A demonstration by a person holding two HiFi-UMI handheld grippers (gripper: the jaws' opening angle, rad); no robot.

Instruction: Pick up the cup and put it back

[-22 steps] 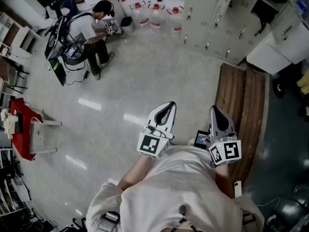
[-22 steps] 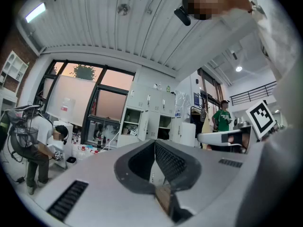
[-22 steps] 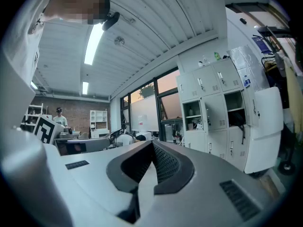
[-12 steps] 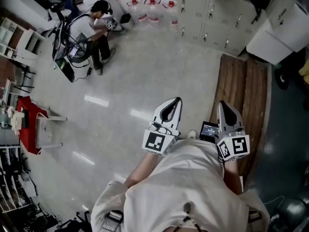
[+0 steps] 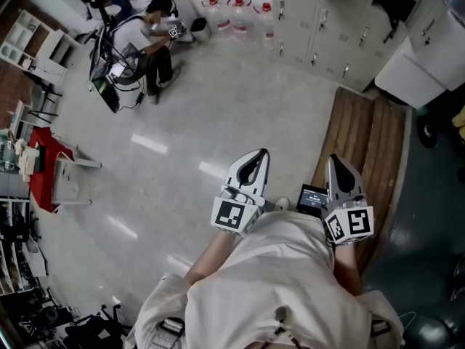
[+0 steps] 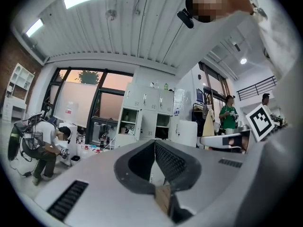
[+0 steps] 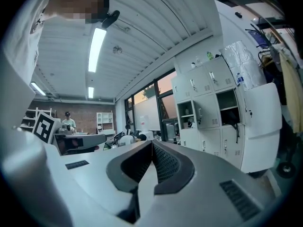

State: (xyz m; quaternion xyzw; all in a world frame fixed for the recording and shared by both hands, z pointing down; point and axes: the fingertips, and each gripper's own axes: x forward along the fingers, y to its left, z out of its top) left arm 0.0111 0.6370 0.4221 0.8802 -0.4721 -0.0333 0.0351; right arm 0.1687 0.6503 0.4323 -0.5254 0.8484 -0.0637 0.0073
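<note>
1. Grey floor (image 5: 218, 115) takes up most of the head view. I'm standing over it with both grippers held out level in front of my chest.
2. Left gripper (image 5: 255, 158): its fingers (image 6: 173, 162) are clenched tip to tip with nothing between them, just the room beyond.
3. Right gripper (image 5: 335, 162): same deal, fingers (image 7: 165, 163) pressed together and empty.
4. Square-marker cubes (image 5: 232, 215) sit at the back end of each gripper, right up against my white shirt (image 5: 276, 289). A small lit screen (image 5: 312, 198) shows between the two grippers.
5. Cup: honestly can't tell where it is, none of my three views shows it.
6. Wooden bench (image 5: 367, 137) with a slatted brown top runs along my right side. In the head view the right gripper lines up over its left edge.
7. Further off there are pale lockers (image 5: 320, 20) along the far wall, with a row of red-capped water bottles (image 5: 238, 13) just beside them.
8. Someone (image 5: 142, 42) is crouched on the floor at the upper left, well away from me.
</note>
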